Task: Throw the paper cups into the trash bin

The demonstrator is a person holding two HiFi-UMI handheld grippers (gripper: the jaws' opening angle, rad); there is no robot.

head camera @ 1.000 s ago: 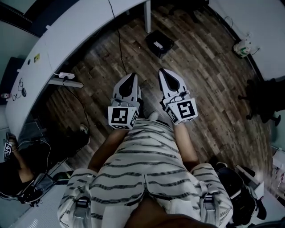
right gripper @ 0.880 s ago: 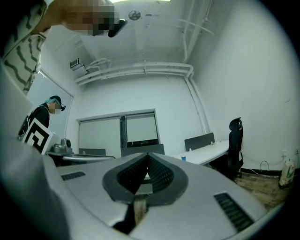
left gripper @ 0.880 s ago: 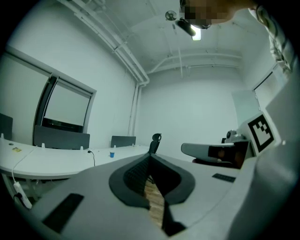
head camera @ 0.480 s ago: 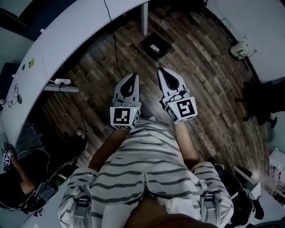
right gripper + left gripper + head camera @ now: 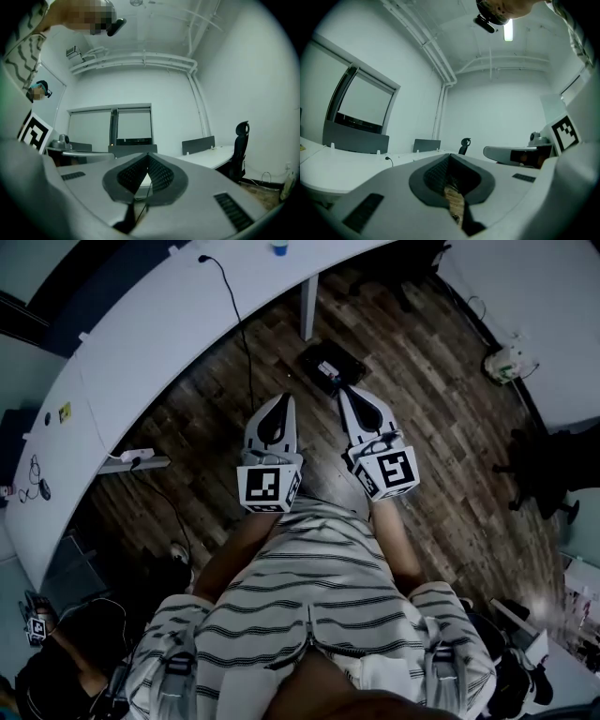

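My left gripper (image 5: 281, 401) and right gripper (image 5: 352, 396) are held side by side, level, in front of my striped shirt over the wooden floor. Both are shut, with nothing between the jaws. In the left gripper view the left gripper (image 5: 450, 157) points across the room at white desks, and in the right gripper view the right gripper (image 5: 148, 155) faces a window wall. A black square container (image 5: 328, 366) with something pale inside sits on the floor just ahead of the tips. A small blue cup-like thing (image 5: 278, 247) stands on the curved white desk (image 5: 141, 343) at the top edge.
A white desk leg (image 5: 309, 306) stands just beyond the black container. A black cable (image 5: 240, 329) hangs from the desk, and a power strip (image 5: 137, 461) lies at the left. A dark office chair (image 5: 553, 465) stands at the right by the wall.
Both grippers have moved forward together, still shut. The desk and the black container have come closer to them, and the blue cup-like thing has come into view at the top.
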